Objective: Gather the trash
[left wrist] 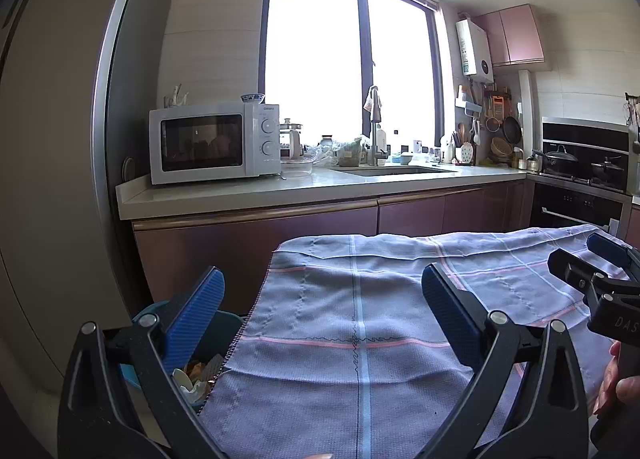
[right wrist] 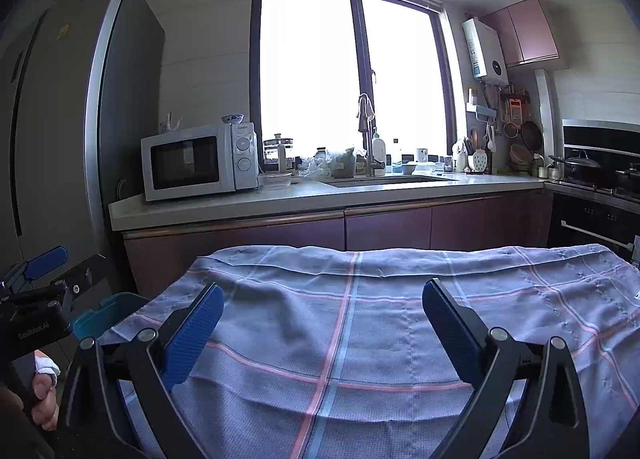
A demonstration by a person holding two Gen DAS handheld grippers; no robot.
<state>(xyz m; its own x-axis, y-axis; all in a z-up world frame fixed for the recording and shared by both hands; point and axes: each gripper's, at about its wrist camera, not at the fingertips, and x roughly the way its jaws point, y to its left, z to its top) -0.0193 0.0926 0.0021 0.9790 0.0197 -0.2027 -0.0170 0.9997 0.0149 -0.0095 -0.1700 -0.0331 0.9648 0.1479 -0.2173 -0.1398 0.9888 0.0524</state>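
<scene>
Nearest the left wrist camera, the left gripper (left wrist: 320, 311) hangs with its two blue-padded fingers spread wide apart and nothing between them. Its left finger sits over the edge of the desk (left wrist: 360, 339), which is covered by a grey-blue checked cloth with pink and pale blue stripes.

Just below and to the left of that finger, off the desk's left edge and lower than the desktop, stands a teal bin (left wrist: 224, 323). Crumpled trash (left wrist: 196, 377), white paper and some brownish scraps, already lies inside it. The bin is therefore down and to the left of the left gripper, and the left hand is clearly the nearer one to it.

In the right wrist view, the right gripper (right wrist: 322, 317) is also spread apart and empty, held above the middle of the cloth. From there the bin shows only as a teal rim (right wrist: 108, 309) at the far left, well apart from this gripper. The cloth in both views shows no loose trash on it, so any further drop into the bin would likely fall to the left hand.

Farther off runs a kitchen worktop (left wrist: 280, 191) with a white microwave (left wrist: 214, 143) and a sink below a bright window (left wrist: 352, 55).
</scene>
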